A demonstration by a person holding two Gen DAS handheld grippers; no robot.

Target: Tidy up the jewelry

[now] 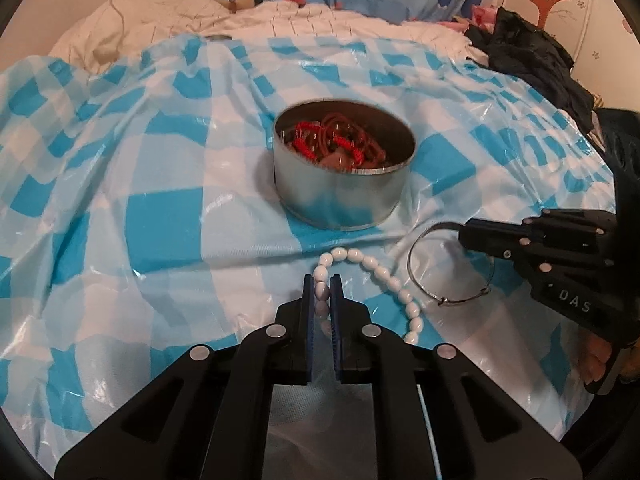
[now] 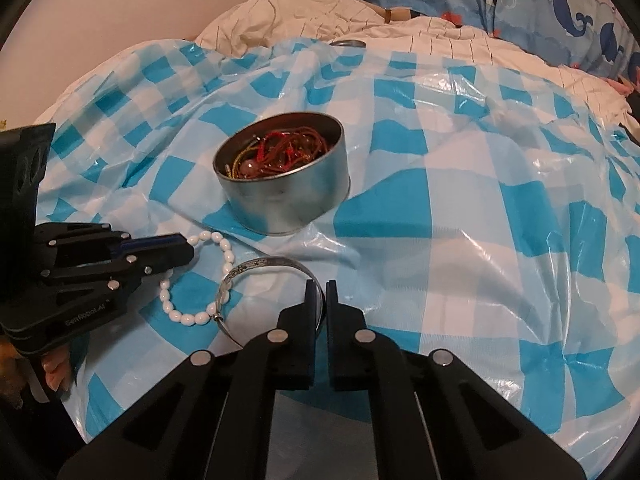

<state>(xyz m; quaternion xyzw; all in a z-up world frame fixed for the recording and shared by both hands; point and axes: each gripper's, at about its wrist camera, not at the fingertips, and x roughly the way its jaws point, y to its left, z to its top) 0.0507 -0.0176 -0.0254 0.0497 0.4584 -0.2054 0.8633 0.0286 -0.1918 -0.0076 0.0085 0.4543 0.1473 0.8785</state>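
- White bead bracelet [image 1: 384,276]: beads between the left gripper [image 1: 322,292] pads partly covered; near end hidden under its body.
- Silver bangle [image 2: 256,280]: near arc hidden between the right gripper [image 2: 323,300] fingers.
- Round tin [image 2: 280,196]: red cords tangled, individual pieces indistinguishable.
- Flat round object [image 2: 349,43] at far edge of checked sheet [image 2: 440,220]: too small to identify.

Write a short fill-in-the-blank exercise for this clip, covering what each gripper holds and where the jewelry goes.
1. The left gripper is shut on the white ____ bracelet.
2. The right gripper is shut on the thin ____ bangle.
3. The round tin already holds tangled ____ cords.

Missing words: bead; silver; red
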